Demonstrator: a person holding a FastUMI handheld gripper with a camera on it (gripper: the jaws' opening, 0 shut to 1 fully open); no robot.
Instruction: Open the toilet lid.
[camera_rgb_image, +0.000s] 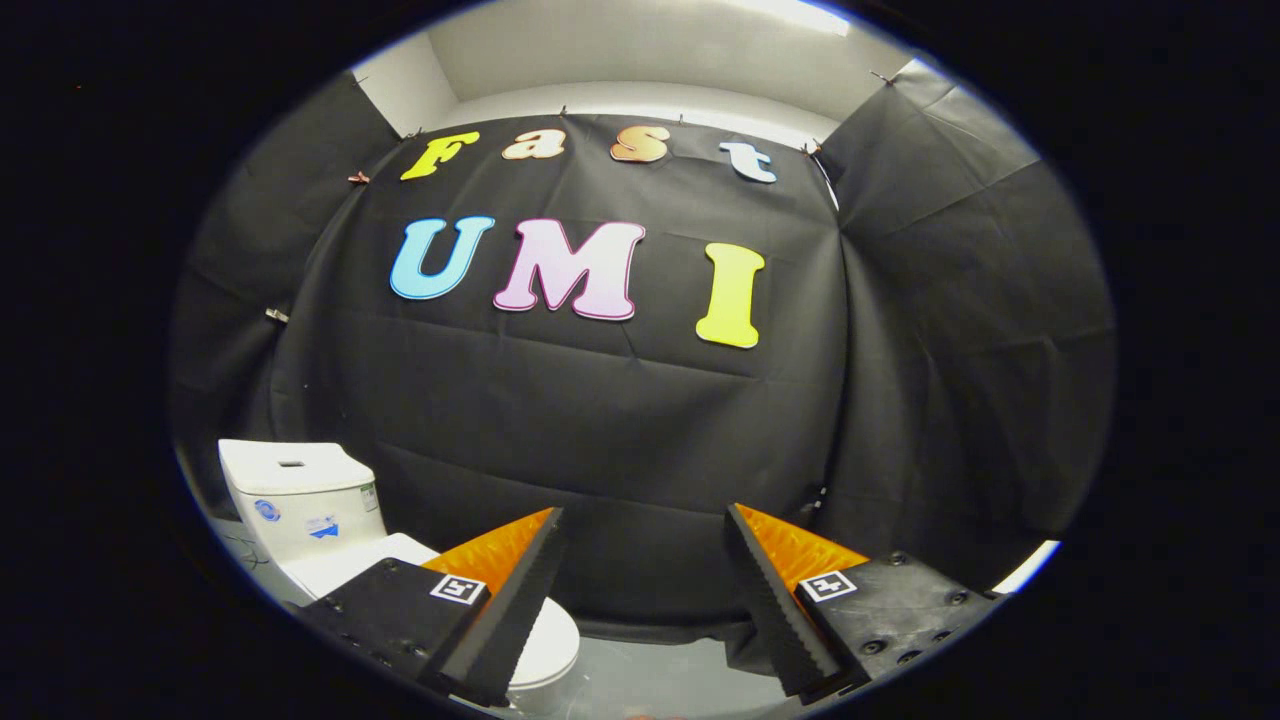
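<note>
So the claw is spread wide with nothing between its 2 fingers, just empty air and the dark cloth behind. It isn't touching anything at all.

Just past the left finger, lower down and off to that side, sits the toilet. It's white, 1-piece by the look of it. The toilet lid is down flat over the bowl, and the left finger covers a good chunk of it, so I only get the rounded front edge poking out on the inner side of that finger, plus a strip of the back part near the tank. Behind that is the tank with a flush button on top and a couple of small stickers on the front, too small to make out. The floor between the fingers looks pale grey and a bit shiny.

Furthest back is the black cloth booth wall, wrapping around on both sides, with a plain white wall and ceiling above it.

As for progress: I'd say basically 0 done so far. Lid is shut, claw is up high and aimed at the wall more than at the toilet. What's left is pretty much everything: swing down and left, get a finger under or around the front lip of the lid, then lift it back toward the tank.
</note>
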